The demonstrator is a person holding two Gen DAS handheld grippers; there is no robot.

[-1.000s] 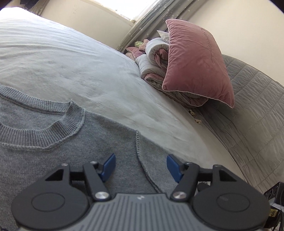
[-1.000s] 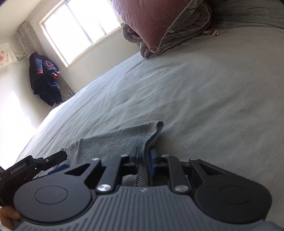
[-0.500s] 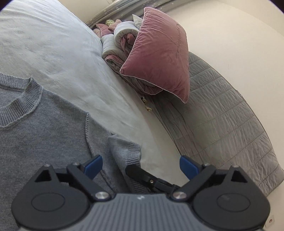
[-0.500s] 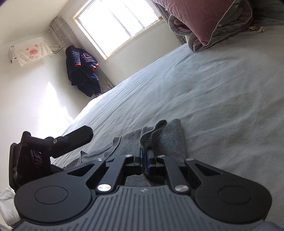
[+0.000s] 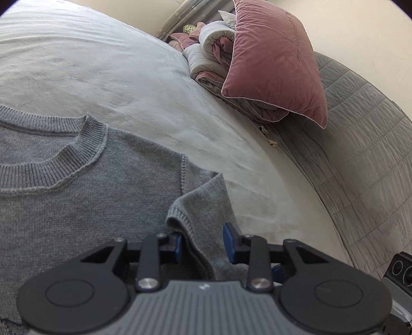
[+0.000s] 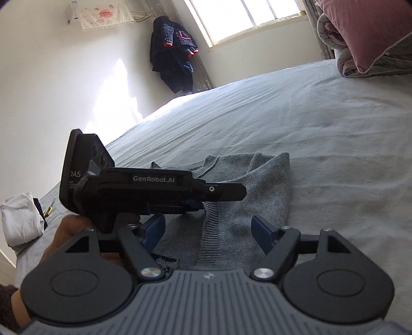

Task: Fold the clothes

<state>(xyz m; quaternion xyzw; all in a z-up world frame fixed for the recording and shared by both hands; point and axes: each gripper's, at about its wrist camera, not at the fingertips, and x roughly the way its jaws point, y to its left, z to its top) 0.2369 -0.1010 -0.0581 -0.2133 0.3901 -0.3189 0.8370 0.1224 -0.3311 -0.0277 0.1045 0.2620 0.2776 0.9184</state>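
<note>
— Grey knit: a sweater (image 5: 77, 195), spread flat on the pale bed sheet (image 5: 128, 77), under and ahead of the left gripper (image 5: 203, 244). Showed its ribbed collar (image 5: 77, 154) ahead and to the left.
— And between the pads?
— Straddled the folded-back sleeve (image 5: 203, 206). Stood partly open, with a modest gap between the blue pads (image 5: 229, 242) and cloth humped inside it, not pinched flat.
— Right gripper (image 6: 208, 230)?
— Gaped wide and gripped nothing. Hovered low over the sleeve's ribbed cuff (image 6: 209, 232), lying loose between the fingers on the sweater.
— Anything close by?
— Met the left gripper just ahead and leftward, reaching across, carried in a hand (image 6: 67, 232).
— Farther off?
— Found a pink pillow (image 5: 273, 59) leaning on a rolled quilt (image 5: 211, 59), far ahead and right of the left gripper. Caught a dark jacket (image 6: 172, 56) hanging far ahead of the right gripper, beside a bright window (image 6: 244, 18).
</note>
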